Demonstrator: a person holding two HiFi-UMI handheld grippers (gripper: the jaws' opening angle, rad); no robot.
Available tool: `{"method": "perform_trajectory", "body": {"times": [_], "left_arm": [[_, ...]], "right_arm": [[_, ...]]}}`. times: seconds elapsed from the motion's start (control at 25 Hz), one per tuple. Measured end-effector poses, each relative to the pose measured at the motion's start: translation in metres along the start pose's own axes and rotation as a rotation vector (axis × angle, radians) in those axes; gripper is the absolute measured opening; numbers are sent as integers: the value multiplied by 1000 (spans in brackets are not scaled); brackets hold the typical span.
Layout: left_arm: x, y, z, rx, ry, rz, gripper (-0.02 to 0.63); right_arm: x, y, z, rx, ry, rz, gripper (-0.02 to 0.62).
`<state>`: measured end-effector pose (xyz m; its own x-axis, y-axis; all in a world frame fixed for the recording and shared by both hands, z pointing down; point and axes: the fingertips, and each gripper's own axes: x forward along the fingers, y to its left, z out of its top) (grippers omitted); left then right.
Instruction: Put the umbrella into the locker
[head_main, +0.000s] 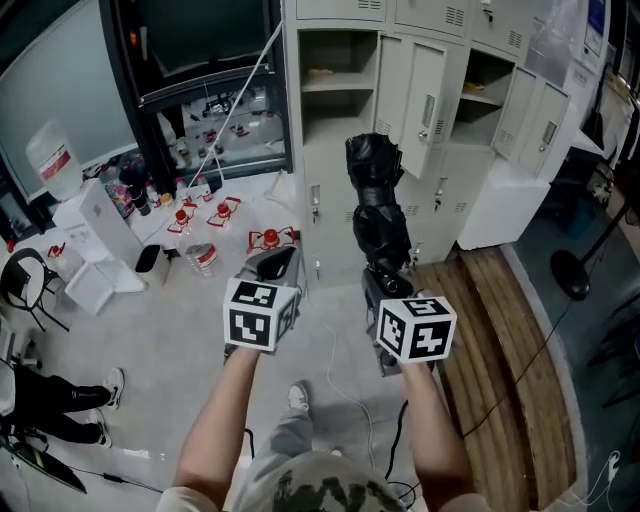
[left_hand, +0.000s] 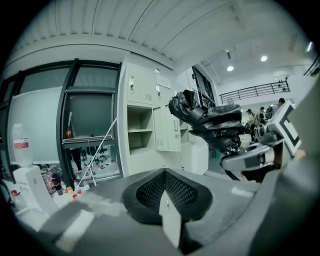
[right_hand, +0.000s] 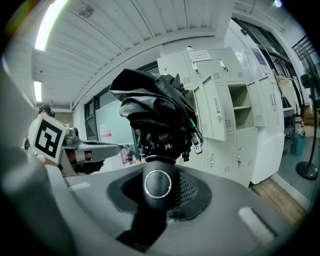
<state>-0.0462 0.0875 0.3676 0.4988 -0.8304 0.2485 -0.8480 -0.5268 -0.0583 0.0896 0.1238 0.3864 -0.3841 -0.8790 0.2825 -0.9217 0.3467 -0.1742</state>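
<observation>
Bare forearms reached forward from the bottom of the head view, each ending in a marker cube, both aimed toward the locker bank (head_main: 330, 180) and tipped a little below level.

To the left, short of the locker bank, the left gripper (head_main: 277, 262) carried nothing. Its own view showed its fingers (left_hand: 150, 190) closed together, the ribbed pads meeting along a seam with nothing between them. It hung beside the right gripper, close but not touching it.

To the right, and likewise short of the locker bank, the right gripper (head_main: 385, 278) had its fingers (right_hand: 187, 192) clamped on the handle (right_hand: 158, 185) of the folded black umbrella (head_main: 378, 200). The handle's round button faced that gripper's camera. The bundled canopy stood out beyond the fingertips, pointing toward the locker bank and not yet touching it. No part of the umbrella had entered a compartment.

Above the umbrella and slightly left of it, an open compartment (head_main: 338, 105) in the locker bank showed a shelf. Further right, several doors hung ajar and another cell (head_main: 482, 85) stood open.

As a judgement, the pick-up was done and the task sat roughly midway. Left to do were the carry to an open compartment, sliding the umbrella in canopy first, and letting go. The free left gripper looked available to steady a door if one swung into the way.
</observation>
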Motion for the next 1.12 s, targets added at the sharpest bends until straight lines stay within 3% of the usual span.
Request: {"method": "perform_trajectory", "body": {"times": [0.72, 1.12], "left_arm": [[148, 110, 25, 1, -6, -56, 5], [208, 168, 38, -7, -16, -118, 5]], "right_arm": [[163, -51, 46, 30, 42, -49, 91], [244, -55, 60, 79, 88, -77, 91]]}}
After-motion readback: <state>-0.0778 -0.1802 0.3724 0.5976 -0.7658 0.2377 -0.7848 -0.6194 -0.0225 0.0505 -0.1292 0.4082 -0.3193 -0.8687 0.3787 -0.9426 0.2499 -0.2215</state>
